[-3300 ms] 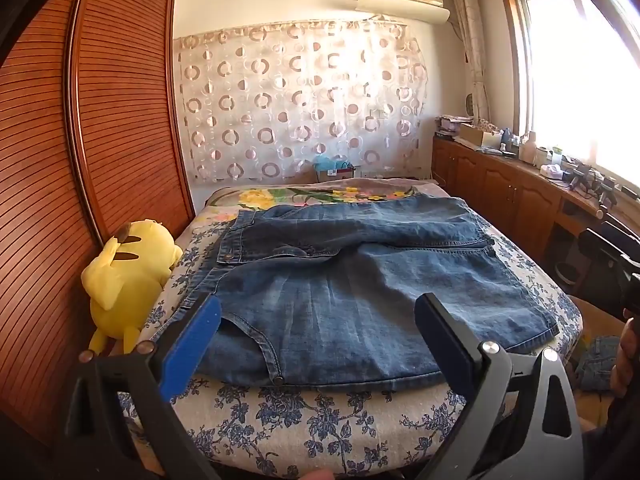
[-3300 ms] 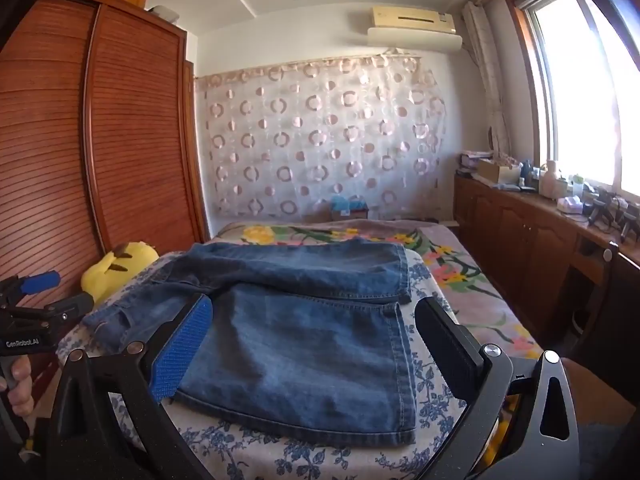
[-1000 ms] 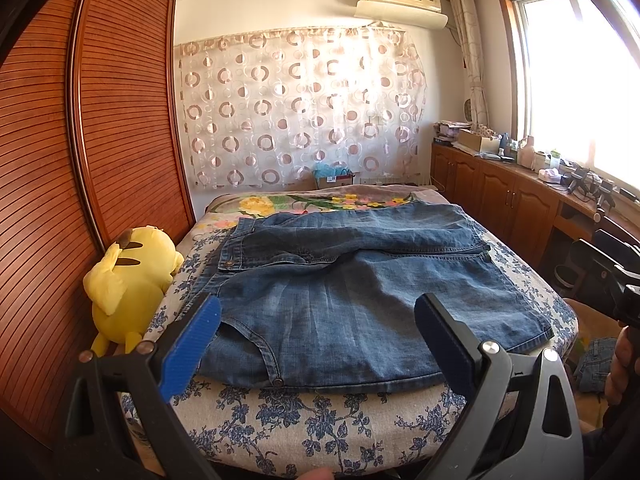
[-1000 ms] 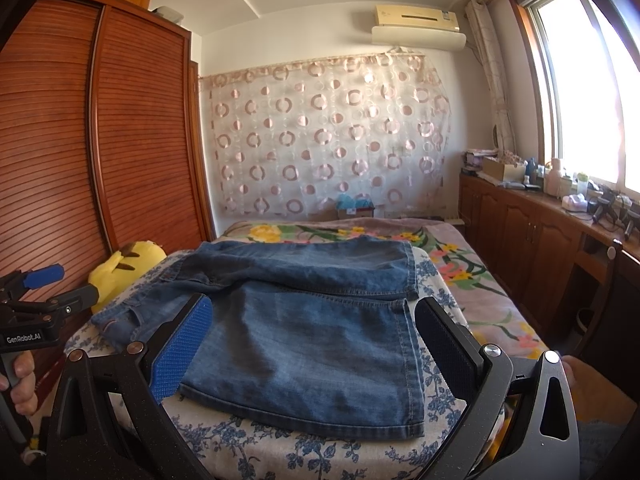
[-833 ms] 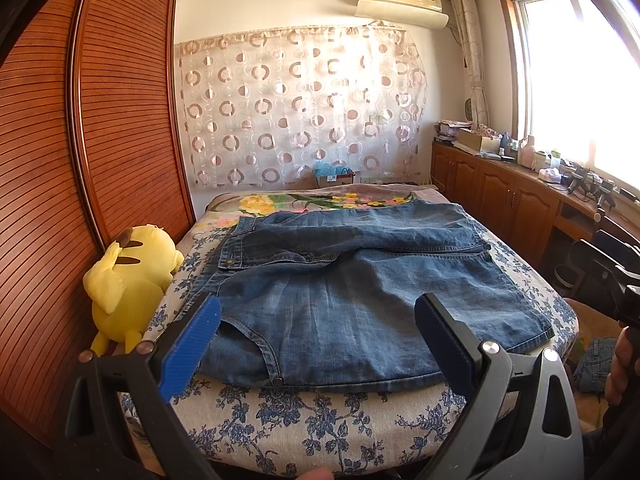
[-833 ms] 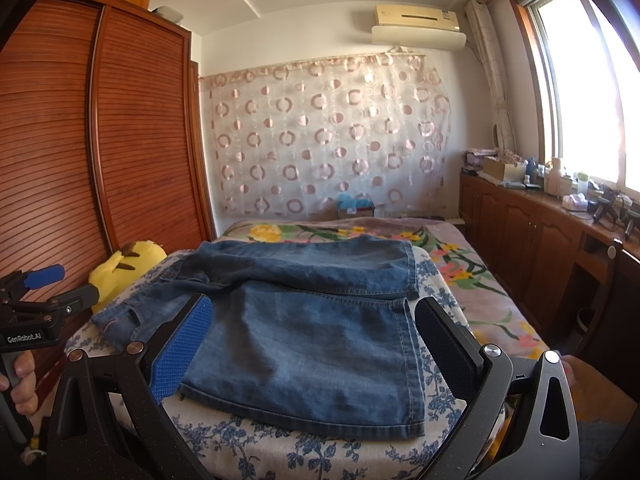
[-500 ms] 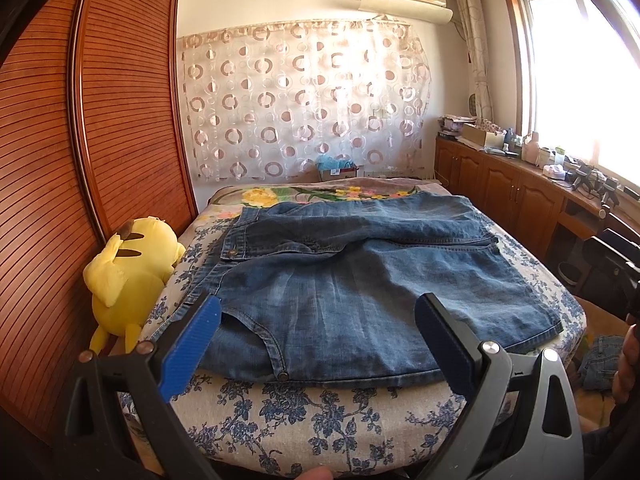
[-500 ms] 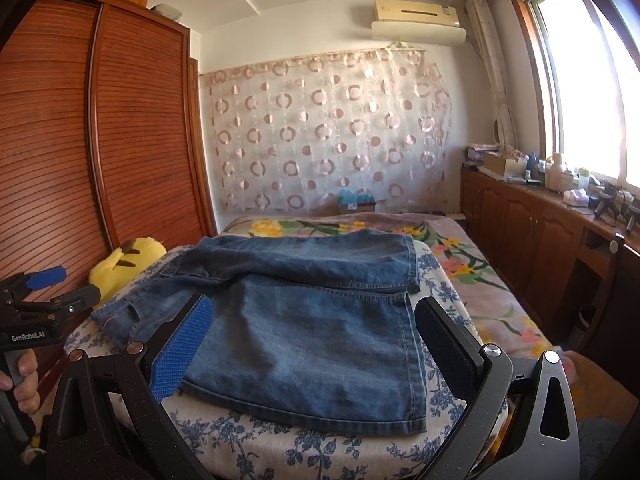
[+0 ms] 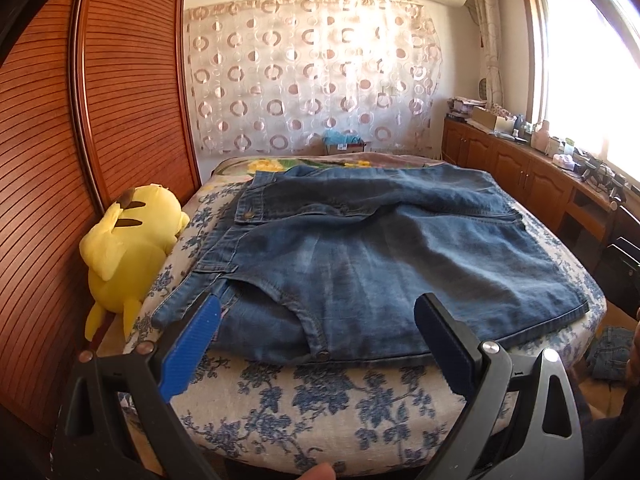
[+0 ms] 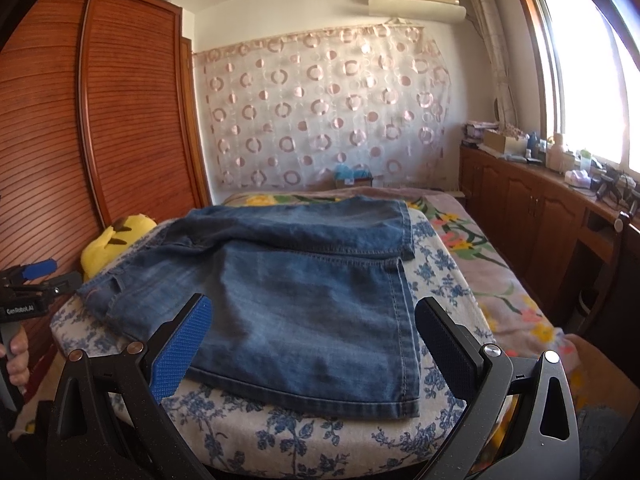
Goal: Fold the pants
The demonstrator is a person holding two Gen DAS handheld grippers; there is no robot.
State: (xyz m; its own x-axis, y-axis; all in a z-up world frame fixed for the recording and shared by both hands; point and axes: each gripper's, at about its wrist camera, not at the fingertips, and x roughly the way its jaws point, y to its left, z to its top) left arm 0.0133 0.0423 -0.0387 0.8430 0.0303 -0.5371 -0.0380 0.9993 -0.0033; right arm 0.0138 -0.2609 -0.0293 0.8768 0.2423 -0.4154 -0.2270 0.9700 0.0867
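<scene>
Across the middle of both frames, the bed (image 9: pixel 304 412) is carrying the jeans (image 9: pixel 380 264), lying crosswise with their long axis running left to right, waistband at frame left. Both grippers are hovering short of the near edge, jaws spread and empty: left gripper (image 9: pixel 320 344) facing the waistband end, right gripper (image 10: pixel 316 340) facing the leg hems.

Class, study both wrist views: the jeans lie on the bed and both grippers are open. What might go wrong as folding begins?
1. The jeans lie doubled, so the left gripper might pinch only the top layer at the near edge.
2. The hem overhangs the bed edge near the right gripper; a tug may slide it off.
3. The yellow plush toy sits beside the waistband and could be bumped.
</scene>
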